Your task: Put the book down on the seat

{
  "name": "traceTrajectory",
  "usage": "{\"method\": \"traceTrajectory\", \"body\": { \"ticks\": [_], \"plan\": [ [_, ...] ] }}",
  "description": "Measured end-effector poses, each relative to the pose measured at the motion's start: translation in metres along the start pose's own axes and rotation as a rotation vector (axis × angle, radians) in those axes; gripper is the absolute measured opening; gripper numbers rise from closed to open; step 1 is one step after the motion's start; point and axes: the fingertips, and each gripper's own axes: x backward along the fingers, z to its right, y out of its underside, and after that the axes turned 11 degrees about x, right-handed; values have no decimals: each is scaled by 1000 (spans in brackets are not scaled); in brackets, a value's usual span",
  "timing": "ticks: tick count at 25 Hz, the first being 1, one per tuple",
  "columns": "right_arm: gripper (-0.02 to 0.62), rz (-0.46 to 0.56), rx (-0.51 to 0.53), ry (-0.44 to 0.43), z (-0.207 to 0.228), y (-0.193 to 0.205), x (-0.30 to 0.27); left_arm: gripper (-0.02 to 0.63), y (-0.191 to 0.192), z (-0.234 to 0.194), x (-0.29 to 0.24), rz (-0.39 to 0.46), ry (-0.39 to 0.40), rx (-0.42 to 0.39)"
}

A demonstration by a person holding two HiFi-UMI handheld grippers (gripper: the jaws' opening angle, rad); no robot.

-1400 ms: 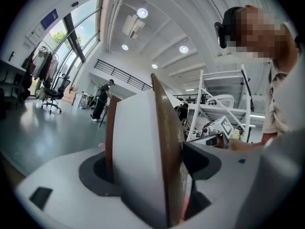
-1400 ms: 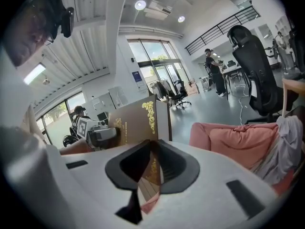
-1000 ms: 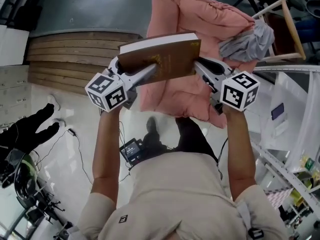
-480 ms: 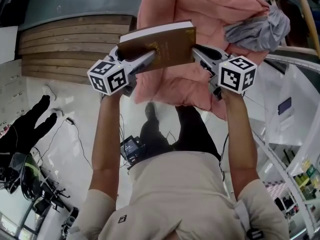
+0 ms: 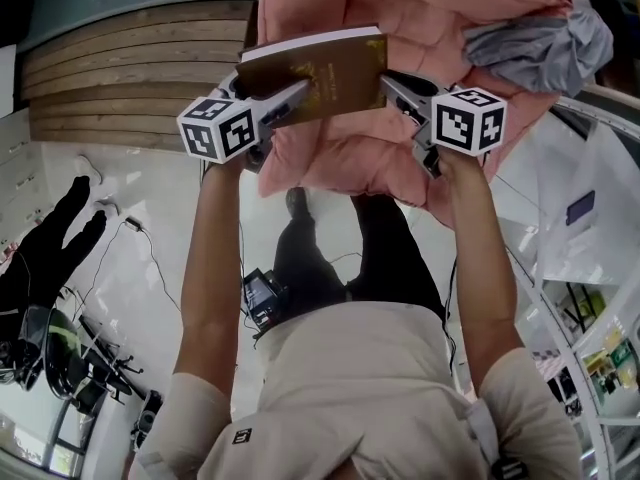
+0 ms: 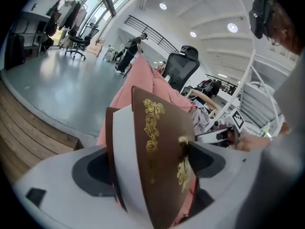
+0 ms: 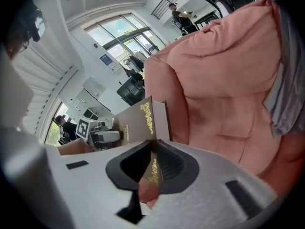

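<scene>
Book (image 5: 325,73) is hovering over the pink cushioned seat (image 5: 345,158); left gripper (image 5: 295,96) is opening its jaws around it, right gripper (image 5: 392,84) is pinching its cover.

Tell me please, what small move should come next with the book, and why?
Probably lower both grippers a little, until the book lies on the pink seat cushion. It hangs over the cushion between the left gripper, whose jaws are opening with the book between them, and the right gripper, which pinches only its cover, so it might drop.
</scene>
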Motion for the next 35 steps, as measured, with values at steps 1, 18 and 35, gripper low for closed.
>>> {"method": "traceTrajectory", "body": {
  "ticks": [1, 18, 35],
  "plan": [
    [29, -6, -16, -5, 5, 5, -5, 428, 6, -5, -5, -14, 2, 9],
    [35, -24, -199, -42, 56, 81, -73, 426, 43, -57, -34, 19, -97, -30],
    [57, -32, -222, 65, 90, 109, -108, 426, 39, -61, -12, 61, -46, -127]
  ]
}}
